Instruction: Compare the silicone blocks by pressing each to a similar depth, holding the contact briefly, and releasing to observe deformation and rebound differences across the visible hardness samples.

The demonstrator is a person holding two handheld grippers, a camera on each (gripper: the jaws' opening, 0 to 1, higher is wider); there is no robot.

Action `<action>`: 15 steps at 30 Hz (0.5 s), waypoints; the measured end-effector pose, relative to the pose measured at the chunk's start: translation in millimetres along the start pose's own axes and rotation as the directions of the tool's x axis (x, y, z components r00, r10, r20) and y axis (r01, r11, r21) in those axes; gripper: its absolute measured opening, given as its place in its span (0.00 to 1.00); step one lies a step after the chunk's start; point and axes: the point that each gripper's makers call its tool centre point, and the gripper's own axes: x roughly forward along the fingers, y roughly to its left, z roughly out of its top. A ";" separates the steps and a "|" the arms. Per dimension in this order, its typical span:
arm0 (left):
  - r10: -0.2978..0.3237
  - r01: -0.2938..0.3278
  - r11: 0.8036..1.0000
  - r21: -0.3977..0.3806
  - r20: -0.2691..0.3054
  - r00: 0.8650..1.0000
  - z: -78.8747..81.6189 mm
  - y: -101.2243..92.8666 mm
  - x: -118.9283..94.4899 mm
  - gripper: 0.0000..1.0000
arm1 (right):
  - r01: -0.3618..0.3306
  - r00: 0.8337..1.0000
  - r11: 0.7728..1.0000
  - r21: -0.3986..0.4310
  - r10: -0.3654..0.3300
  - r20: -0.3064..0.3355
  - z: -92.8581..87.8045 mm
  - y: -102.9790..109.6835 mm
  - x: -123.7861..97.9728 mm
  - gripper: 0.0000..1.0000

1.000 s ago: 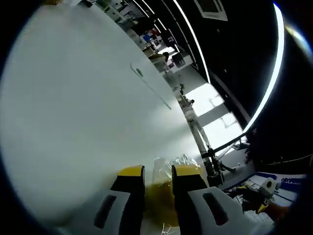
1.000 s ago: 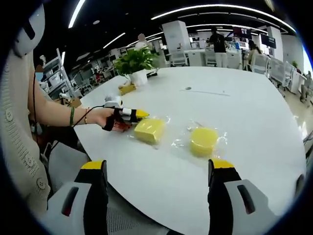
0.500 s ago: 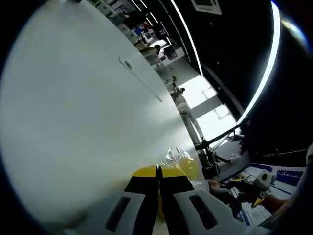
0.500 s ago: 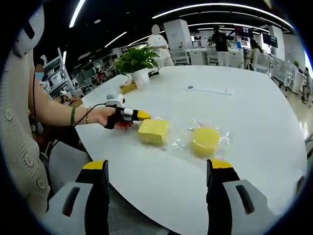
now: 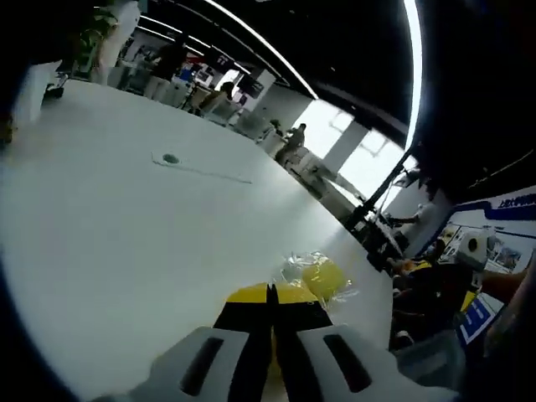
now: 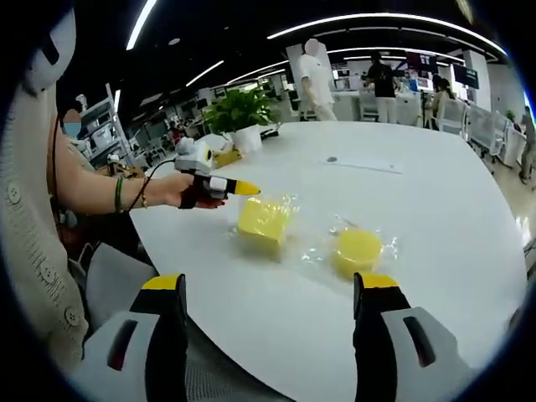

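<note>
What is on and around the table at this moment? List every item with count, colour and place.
square silicone block: one, yellow, in clear wrap, on the table near the left gripper
round silicone block: one, yellow, in clear wrap, beside the square one
table: one, white, round-edged
potted plant: one, green in a white pot, far side of the table
people: several, standing in the background
left gripper: one, yellow-tipped jaws together, raised beside the square block
right gripper: one, yellow-tipped jaws wide apart, short of the blocks
hand: one, holding the left gripper

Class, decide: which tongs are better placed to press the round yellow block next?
Probably the right tongs: open, facing the round block nearby. The left tongs are shut, beside the square block.
</note>
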 end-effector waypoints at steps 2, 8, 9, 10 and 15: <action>-0.003 0.003 1.000 0.010 -0.002 1.000 2.4 -6.1 -0.8 0.00 | 0.000 1.000 1.000 -0.009 0.000 0.021 4.6 1.2 -2.7 0.76; -0.014 0.016 0.996 0.091 -0.024 1.000 10.0 -34.6 -7.4 0.00 | -0.006 0.997 1.000 -0.031 0.008 0.071 14.7 6.8 -12.2 0.75; -0.011 0.013 0.995 0.099 -0.020 1.000 11.2 -38.3 -8.5 0.00 | -0.007 0.997 0.999 -0.036 0.010 0.078 15.8 8.1 -13.9 0.75; -0.005 0.008 0.993 0.118 -0.023 1.000 11.4 -41.1 -9.4 0.00 | -0.008 0.996 0.999 -0.040 0.011 0.083 16.6 9.1 -15.5 0.75; -0.015 0.022 0.986 0.165 -0.045 0.999 9.9 -65.4 -15.6 0.00 | -0.011 0.992 0.998 -0.063 0.019 0.123 22.4 16.7 -27.5 0.74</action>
